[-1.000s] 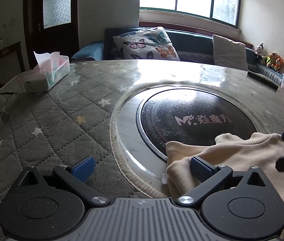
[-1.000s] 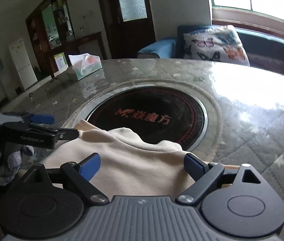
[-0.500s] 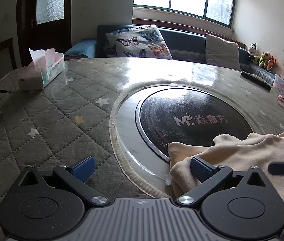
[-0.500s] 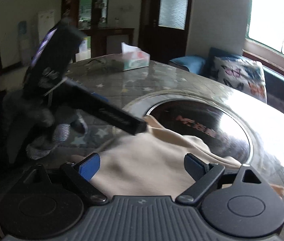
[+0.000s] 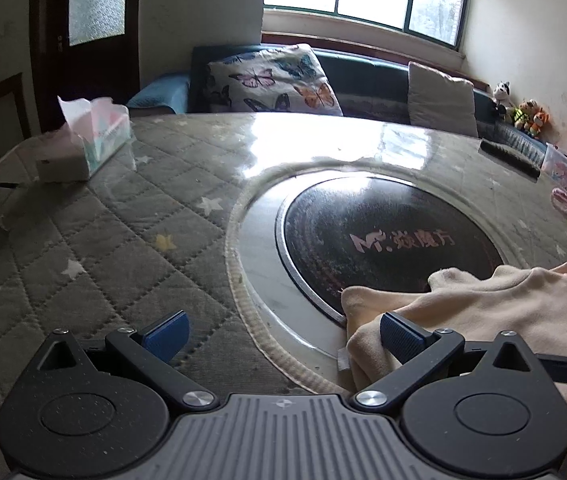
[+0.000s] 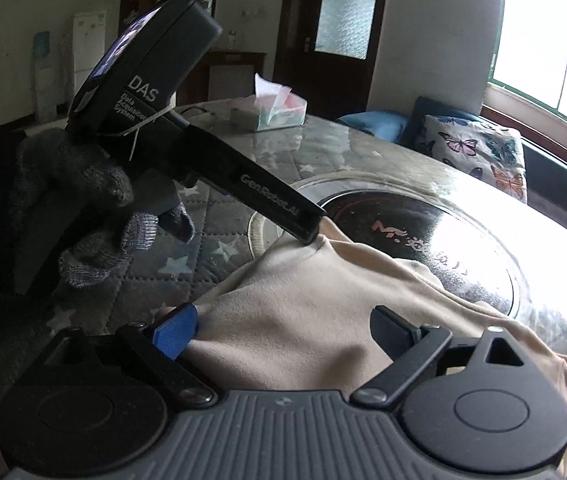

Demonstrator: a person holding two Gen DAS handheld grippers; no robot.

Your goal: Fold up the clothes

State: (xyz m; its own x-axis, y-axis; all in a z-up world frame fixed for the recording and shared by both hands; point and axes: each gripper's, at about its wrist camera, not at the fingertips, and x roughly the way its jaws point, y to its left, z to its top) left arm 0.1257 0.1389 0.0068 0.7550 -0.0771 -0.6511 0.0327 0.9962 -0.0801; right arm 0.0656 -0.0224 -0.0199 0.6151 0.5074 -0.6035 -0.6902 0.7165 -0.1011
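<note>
A cream garment (image 5: 503,304) lies bunched on the round table, partly over the dark centre disc (image 5: 387,236). My left gripper (image 5: 283,330) is open; its right finger rests at the garment's left edge, its left finger over the quilted cover. In the right wrist view the garment (image 6: 323,304) fills the middle, and my right gripper (image 6: 287,330) is open just above it with cloth between its fingers. The left gripper's body (image 6: 203,152), held by a grey gloved hand, touches the garment's far corner with its tip.
A tissue box (image 5: 87,144) stands at the table's far left, also seen in the right wrist view (image 6: 271,112). A sofa with a butterfly pillow (image 5: 279,80) is behind the table. Small items (image 5: 563,184) sit at the table's right edge.
My right gripper has swung left and closer over the garment, bringing the left gripper large into its view. The left gripper has barely moved and stays at the garment's edge.
</note>
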